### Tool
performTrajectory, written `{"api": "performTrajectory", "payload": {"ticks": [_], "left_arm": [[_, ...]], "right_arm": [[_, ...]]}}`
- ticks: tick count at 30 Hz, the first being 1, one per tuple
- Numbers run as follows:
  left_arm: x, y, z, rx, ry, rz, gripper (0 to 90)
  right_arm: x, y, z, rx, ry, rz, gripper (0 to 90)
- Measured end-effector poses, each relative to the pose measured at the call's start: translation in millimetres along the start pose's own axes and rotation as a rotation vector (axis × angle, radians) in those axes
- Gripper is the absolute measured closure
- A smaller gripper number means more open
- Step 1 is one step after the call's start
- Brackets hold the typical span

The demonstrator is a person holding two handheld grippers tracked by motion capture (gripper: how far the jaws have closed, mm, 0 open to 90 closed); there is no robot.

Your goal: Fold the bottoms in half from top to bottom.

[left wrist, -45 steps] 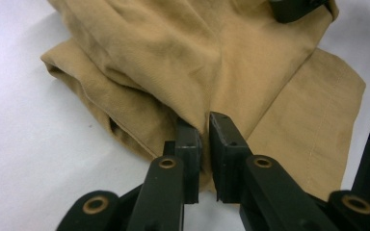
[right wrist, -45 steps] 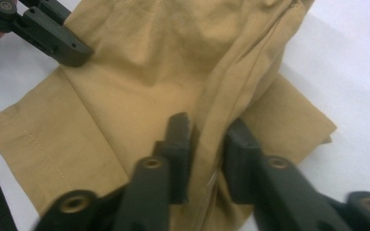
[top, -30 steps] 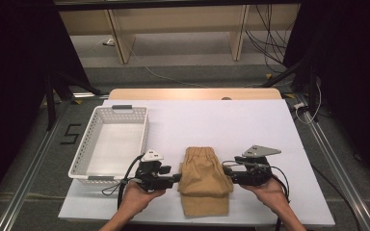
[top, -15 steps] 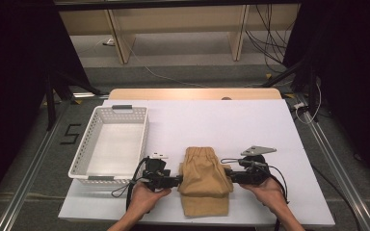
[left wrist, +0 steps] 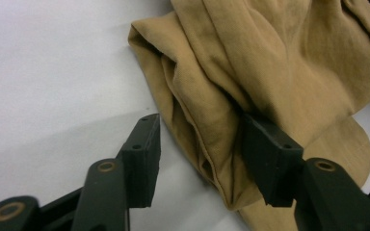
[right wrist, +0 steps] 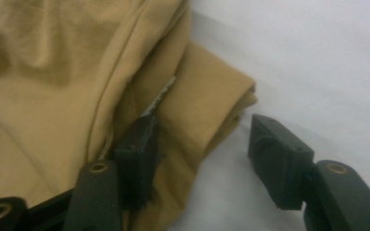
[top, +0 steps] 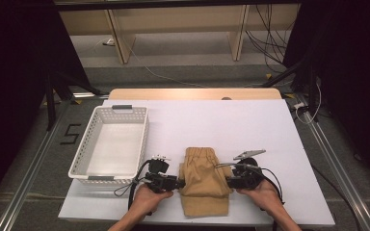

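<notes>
A folded tan cloth garment (top: 205, 179) lies on the white table (top: 212, 125) near its front edge. My left gripper (top: 178, 183) is at the garment's left edge and my right gripper (top: 229, 182) at its right edge. In the left gripper view the left gripper (left wrist: 204, 161) is open, with one jaw on the table and the other on top of the tan cloth (left wrist: 270, 72), so the folded edge sits between them. In the right gripper view the right gripper (right wrist: 207, 156) is also open, straddling the cloth's (right wrist: 53, 72) folded edge the same way.
A white plastic basket (top: 92, 169) stands empty at the left of the table, close to my left hand. Cables trail from both grippers. Beyond the table's far edge are wooden shelf legs and floor cables.
Both grippers have slid inward and slightly toward the front edge, so their open jaws now straddle the garment's side edges. The garment has not visibly moved.
</notes>
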State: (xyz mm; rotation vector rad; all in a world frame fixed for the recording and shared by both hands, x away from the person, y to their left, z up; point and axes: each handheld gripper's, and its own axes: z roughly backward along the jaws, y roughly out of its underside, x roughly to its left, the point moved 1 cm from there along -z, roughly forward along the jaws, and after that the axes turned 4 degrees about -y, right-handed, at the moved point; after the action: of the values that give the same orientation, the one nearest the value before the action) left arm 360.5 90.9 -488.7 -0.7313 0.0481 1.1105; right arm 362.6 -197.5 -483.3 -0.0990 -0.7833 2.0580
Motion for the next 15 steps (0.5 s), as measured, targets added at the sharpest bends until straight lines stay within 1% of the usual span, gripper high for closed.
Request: {"api": "performTrajectory", "payload": {"ticks": [1,2,3,4,6,8,9,10,12,13,14,15], "left_arm": [[0.0,0.2,-0.6,0.003,0.012,0.001,51.1],[-0.2,0.5,-1.4,0.004,0.019,0.001,55.0],[-1.4,1.2,-2.8,0.007,0.025,-0.008,58.7],[-2.3,1.4,-3.8,0.004,0.024,-0.016,63.8],[-2.3,1.6,-5.8,0.003,0.03,-0.023,73.0],[1.1,0.7,-6.7,0.0,0.051,-0.013,79.1],[2.9,0.4,-7.3,-0.006,0.064,0.001,81.0],[3.1,0.4,-7.7,-0.009,0.065,0.002,82.7],[1.2,-0.2,-8.0,-0.02,0.053,-0.015,84.0],[0.1,-1.0,-8.3,-0.03,0.04,-0.027,84.3],[-0.6,-2.2,-8.6,-0.035,0.027,-0.039,84.6],[-0.3,-4.0,-9.3,-0.041,0.019,-0.043,84.7]], "right_arm": [[0.1,0.2,0.1,0.001,-0.003,-0.001,46.3],[0.0,0.2,0.6,0.003,-0.01,-0.005,49.2],[0.0,0.2,0.9,0.005,-0.022,-0.01,52.7],[0.6,0.3,0.7,0.007,-0.039,-0.013,55.5],[2.3,0.3,-0.1,0.011,-0.046,-0.003,60.5],[2.9,-0.1,-0.5,0.019,-0.058,0.003,65.6],[2.8,-0.2,-0.5,0.019,-0.055,0.003,68.6],[2.0,-0.4,-0.4,0.015,-0.051,0.006,73.5],[1.2,-1.7,-0.4,0.01,-0.054,0.006,80.4],[0.8,-2.5,-0.5,0.01,-0.058,0.008,82.2],[0.2,-3.7,-0.9,0.011,-0.062,0.019,84.4],[-0.5,-5.5,-1.6,0.014,-0.07,0.025,85.6]]}}
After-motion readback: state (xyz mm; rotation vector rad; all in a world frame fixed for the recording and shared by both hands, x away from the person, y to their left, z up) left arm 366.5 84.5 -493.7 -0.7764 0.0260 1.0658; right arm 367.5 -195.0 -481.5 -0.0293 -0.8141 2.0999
